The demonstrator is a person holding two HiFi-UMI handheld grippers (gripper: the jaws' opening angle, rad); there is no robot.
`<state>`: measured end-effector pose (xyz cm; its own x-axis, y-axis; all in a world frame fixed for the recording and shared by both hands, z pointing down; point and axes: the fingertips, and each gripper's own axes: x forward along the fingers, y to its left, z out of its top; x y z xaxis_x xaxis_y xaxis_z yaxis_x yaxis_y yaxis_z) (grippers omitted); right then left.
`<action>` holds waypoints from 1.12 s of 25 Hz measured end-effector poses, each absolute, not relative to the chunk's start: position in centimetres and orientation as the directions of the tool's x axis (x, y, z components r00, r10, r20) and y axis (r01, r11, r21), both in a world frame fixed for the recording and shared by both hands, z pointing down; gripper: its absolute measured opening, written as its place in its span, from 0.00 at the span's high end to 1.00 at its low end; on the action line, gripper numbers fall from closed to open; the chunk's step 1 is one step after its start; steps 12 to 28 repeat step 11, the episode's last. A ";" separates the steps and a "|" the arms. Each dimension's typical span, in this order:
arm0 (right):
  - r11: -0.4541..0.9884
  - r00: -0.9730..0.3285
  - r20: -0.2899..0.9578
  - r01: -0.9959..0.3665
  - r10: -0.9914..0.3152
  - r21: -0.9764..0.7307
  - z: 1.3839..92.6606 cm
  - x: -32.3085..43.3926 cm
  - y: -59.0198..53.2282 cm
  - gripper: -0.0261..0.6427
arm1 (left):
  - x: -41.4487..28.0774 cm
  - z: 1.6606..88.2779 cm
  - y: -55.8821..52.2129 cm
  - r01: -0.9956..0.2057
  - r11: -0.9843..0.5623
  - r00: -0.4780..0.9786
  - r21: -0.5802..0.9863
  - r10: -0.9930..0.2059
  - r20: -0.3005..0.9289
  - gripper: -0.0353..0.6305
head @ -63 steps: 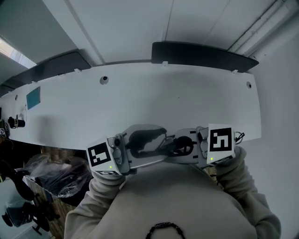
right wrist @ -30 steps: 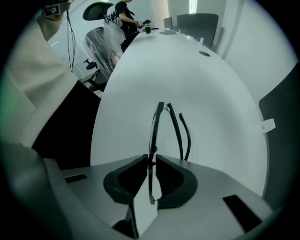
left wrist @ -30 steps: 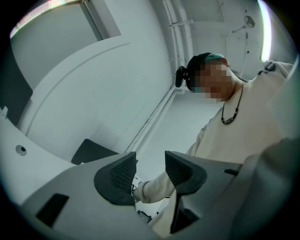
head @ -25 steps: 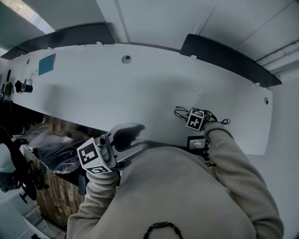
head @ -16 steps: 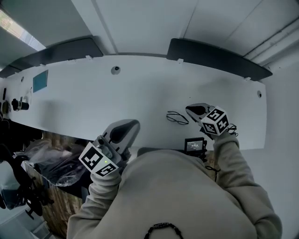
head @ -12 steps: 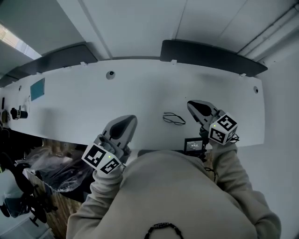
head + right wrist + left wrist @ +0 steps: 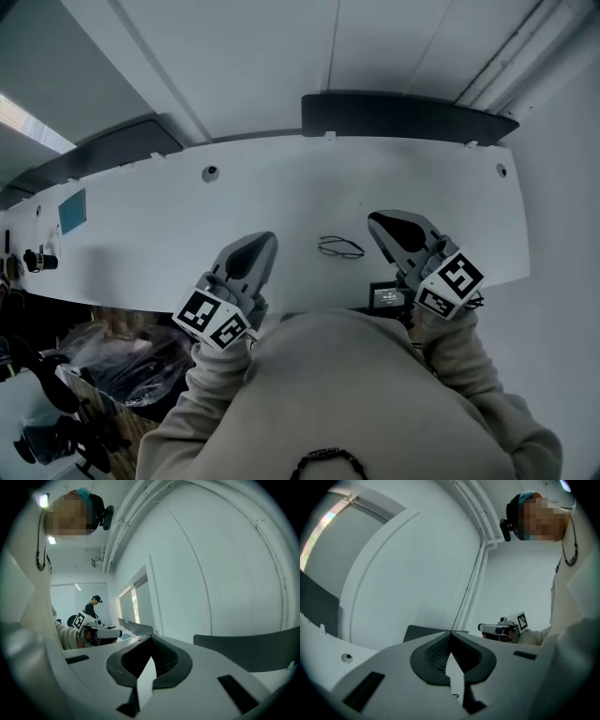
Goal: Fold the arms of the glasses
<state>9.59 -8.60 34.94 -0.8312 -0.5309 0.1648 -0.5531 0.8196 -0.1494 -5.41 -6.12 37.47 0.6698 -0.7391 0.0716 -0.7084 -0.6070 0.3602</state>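
Right gripper rose from the glasses — it and left gripper closed their fingers

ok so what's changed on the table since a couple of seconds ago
The glasses were not on the table then. The right hand-held gripper went down to it, left them there and lifted off. It and the left hand-held gripper, close together at the chest before, are now apart, both shut and empty. The table itself is unchanged.
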 end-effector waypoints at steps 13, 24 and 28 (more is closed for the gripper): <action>0.815 -0.826 0.151 -0.562 -0.543 -0.141 34.0 10.2 -7.7 0.93 | -5.2 36.3 -5.4 -0.687 -0.638 0.694 0.347 -0.719 0.052 0.94; 0.815 -0.826 0.151 -0.562 -0.543 -0.141 34.0 10.2 -7.7 0.93 | -5.2 36.3 -5.4 -0.687 -0.638 0.694 0.347 -0.719 0.052 0.94; 0.815 -0.826 0.151 -0.562 -0.543 -0.141 34.0 10.2 -7.7 0.93 | -5.2 36.3 -5.4 -0.687 -0.638 0.694 0.347 -0.719 0.052 0.94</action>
